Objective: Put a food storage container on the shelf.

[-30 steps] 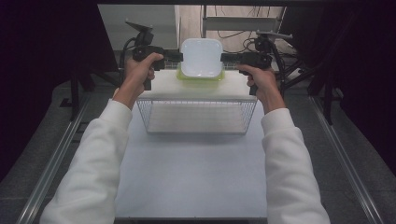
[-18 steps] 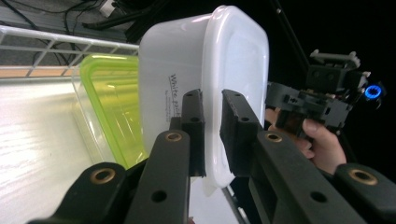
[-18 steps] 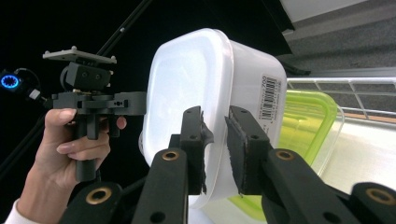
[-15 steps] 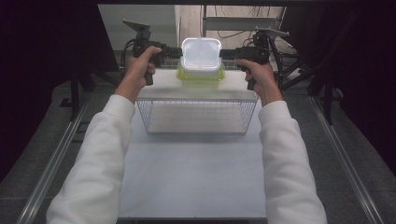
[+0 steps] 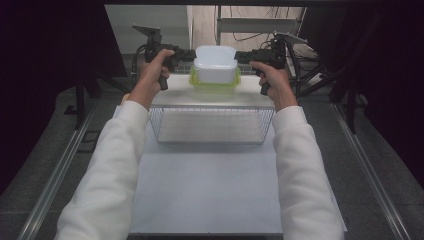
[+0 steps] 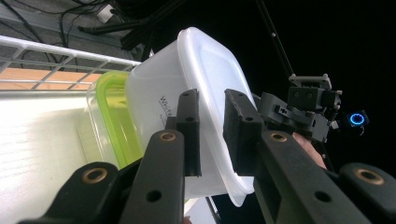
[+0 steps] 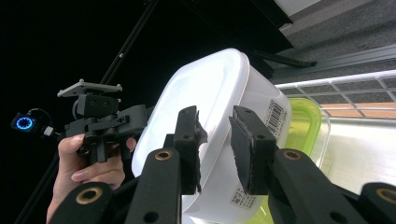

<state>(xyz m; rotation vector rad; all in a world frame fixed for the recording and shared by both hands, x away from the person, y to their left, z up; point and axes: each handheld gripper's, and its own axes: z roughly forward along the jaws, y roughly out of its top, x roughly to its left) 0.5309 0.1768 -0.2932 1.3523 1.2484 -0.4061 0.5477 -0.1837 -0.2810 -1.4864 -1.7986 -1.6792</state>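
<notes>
Your left claw (image 5: 187, 54) and right claw (image 5: 242, 56) meet the white tub (image 5: 215, 64) from opposite sides, above the far rim of the wire basket (image 5: 215, 125).

White tub: upside down, nested onto a clear container with a green rim (image 5: 214, 84) just below it. Both sit beyond the basket's far wall, at the back edge of the white worktop (image 5: 205, 190).

Left claw, from the left gripper view: the pads (image 6: 189, 126) straddle the tub's (image 6: 205, 84) rim edge with only a narrow slot between them, clamped on the rim; the jaws have just eased apart slightly. The green-rimmed container (image 6: 114, 116) lies just left of the tub here, basket wire (image 6: 56, 58) behind it.

Right claw, from the right gripper view: the two pads (image 7: 245, 154) stand on either side of the tub's (image 7: 210, 98) rim edge, and the jaws have just been widening. You cannot tell whether these pads press on the plastic. The green rim (image 7: 303, 126) shows right of the tub.

Your left hand (image 7: 88, 168) holding its claw appears beyond the tub in the right gripper view.
</notes>
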